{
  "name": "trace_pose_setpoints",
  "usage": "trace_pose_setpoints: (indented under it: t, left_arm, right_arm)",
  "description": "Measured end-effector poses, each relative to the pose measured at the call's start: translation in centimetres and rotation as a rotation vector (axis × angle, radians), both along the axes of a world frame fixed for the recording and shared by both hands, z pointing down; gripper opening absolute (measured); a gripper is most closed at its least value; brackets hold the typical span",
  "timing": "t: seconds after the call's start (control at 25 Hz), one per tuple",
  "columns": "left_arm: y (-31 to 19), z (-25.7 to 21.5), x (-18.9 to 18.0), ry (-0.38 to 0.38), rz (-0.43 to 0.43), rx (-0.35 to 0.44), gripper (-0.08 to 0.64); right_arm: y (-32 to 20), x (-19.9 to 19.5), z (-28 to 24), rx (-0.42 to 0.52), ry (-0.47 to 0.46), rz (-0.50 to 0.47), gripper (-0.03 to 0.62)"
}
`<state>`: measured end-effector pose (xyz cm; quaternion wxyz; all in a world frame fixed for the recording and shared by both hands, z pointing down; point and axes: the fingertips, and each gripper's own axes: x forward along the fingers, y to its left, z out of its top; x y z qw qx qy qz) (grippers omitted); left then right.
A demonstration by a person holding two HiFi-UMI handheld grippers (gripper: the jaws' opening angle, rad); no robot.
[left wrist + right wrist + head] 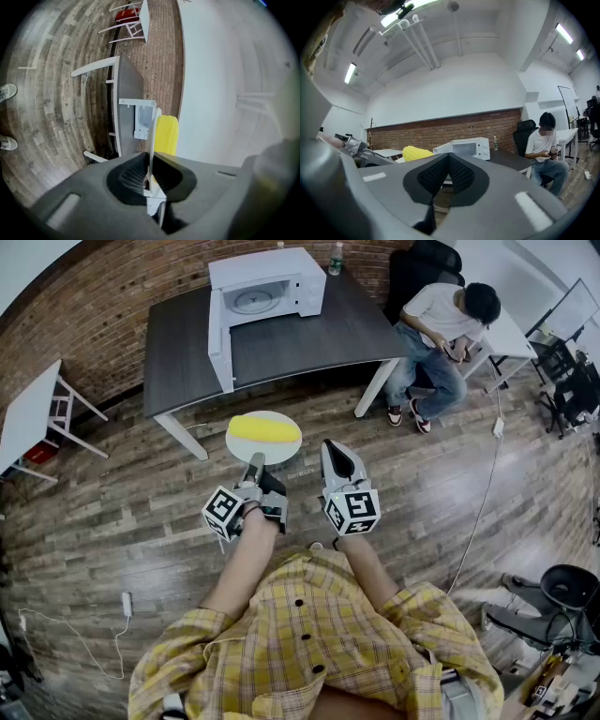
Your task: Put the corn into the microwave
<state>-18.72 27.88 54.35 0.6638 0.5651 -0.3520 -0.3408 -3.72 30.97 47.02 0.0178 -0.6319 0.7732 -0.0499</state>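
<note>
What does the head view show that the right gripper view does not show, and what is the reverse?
Only the head view shows the wooden floor, the holder's yellow checked shirt, and the marker cubes on the left tool and the right tool. Only the right gripper view shows the ceiling lights and the ceiling pipes. Both views show the corn, the white microwave, the dark table, the bottle and the seated person.
</note>
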Motion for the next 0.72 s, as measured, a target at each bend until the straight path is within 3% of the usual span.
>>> trace_pose_setpoints:
  t: [0.12,0.72]
  left_arm:
    - [-0.4,-0.6,0.3,0.023,-0.005,0.01,0.026]
    - [-0.4,0.3,1.1,-0.008,-0.012,0.015,0.026]
  right_arm:
    - [-0.4,0.1,0.0,-0.005,0.004,-0.002,0.002]
    - [-0.6,0.6,0.4,-0.007,-0.009,-0.051,0.0]
